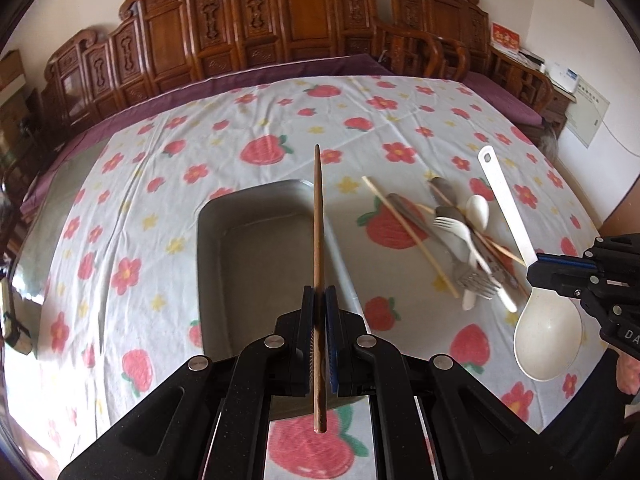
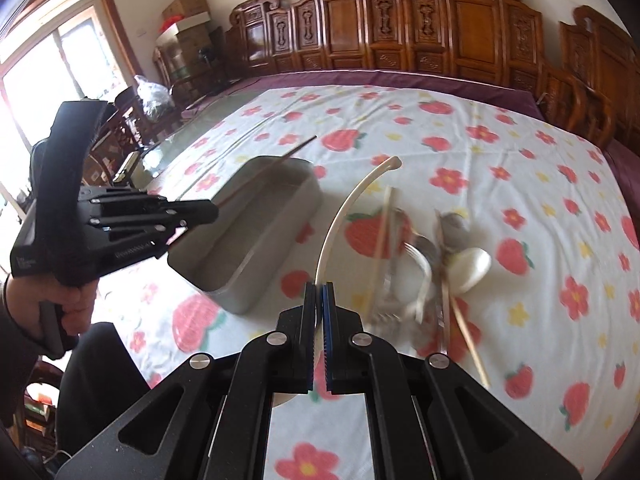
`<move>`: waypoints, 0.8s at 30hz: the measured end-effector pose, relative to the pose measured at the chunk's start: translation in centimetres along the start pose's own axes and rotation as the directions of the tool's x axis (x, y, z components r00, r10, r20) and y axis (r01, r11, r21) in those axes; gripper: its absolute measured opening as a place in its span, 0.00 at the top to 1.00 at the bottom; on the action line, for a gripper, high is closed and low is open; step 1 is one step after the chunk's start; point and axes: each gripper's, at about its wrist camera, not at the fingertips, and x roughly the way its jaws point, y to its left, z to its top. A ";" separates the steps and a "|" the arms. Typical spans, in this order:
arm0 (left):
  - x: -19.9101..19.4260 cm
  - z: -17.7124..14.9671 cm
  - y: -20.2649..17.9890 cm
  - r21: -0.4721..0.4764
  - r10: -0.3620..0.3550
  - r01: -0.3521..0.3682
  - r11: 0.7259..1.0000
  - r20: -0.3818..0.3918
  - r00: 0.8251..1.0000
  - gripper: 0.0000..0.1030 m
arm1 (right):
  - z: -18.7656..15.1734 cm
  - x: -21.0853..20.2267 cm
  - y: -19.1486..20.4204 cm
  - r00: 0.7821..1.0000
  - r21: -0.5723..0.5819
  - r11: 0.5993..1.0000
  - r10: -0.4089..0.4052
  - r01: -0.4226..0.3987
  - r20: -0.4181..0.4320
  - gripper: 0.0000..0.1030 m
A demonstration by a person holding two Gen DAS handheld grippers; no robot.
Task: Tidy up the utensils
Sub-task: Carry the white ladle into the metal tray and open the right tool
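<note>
My left gripper [image 1: 319, 294] is shut on a brown wooden chopstick [image 1: 318, 216] and holds it upright over the grey metal tray [image 1: 256, 216]. My right gripper [image 2: 319, 292] is shut on the white rice paddle [image 2: 340, 216], gripping its handle near the bowl, which shows in the left wrist view [image 1: 548, 340]. A pile of forks, spoons and chopsticks [image 1: 460, 236] lies on the cloth right of the tray; it also shows in the right wrist view [image 2: 424, 272]. The tray [image 2: 256, 216] appears empty. The left gripper shows in the right wrist view [image 2: 212, 210].
The table wears a white cloth with strawberries and flowers [image 1: 160, 184]. Carved wooden chairs [image 1: 280, 20] stand along its far side. A window [image 2: 48, 60] and stacked boxes [image 2: 188, 12] are at the far left.
</note>
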 end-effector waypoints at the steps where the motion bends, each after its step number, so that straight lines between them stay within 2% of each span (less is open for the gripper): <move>1: 0.2 -0.1 0.4 -0.008 0.002 -0.002 1.000 -0.002 1.000 0.95 | 0.4 0.4 0.4 1.000 0.000 1.000 0.003 -0.003 -0.003 0.96; 9: 2.0 -1.3 3.2 -0.058 -0.005 0.003 0.998 -0.029 1.000 0.95 | 2.4 3.3 3.3 0.999 -0.032 0.999 0.014 -0.015 -0.031 0.96; 11: 1.9 -1.4 3.4 -0.055 -0.010 0.009 0.998 -0.022 1.000 0.92 | 3.1 4.0 4.0 0.999 -0.043 0.999 0.017 -0.018 -0.036 0.96; 13: 1.6 -1.5 3.7 -0.055 -0.014 0.013 0.998 -0.005 1.000 0.82 | 3.6 4.5 4.5 0.999 -0.052 0.998 0.017 -0.019 -0.038 0.96; 18: 0.1 -1.6 4.8 -0.070 -0.022 0.024 0.997 0.032 0.999 0.71 | 4.9 6.1 6.0 0.999 -0.073 0.997 0.027 -0.030 -0.041 0.96; 24: -1.6 -1.6 6.4 -0.089 -0.017 0.023 0.996 0.065 0.998 0.68 | 6.0 8.8 7.5 0.998 -0.103 0.994 0.025 -0.031 -0.061 0.96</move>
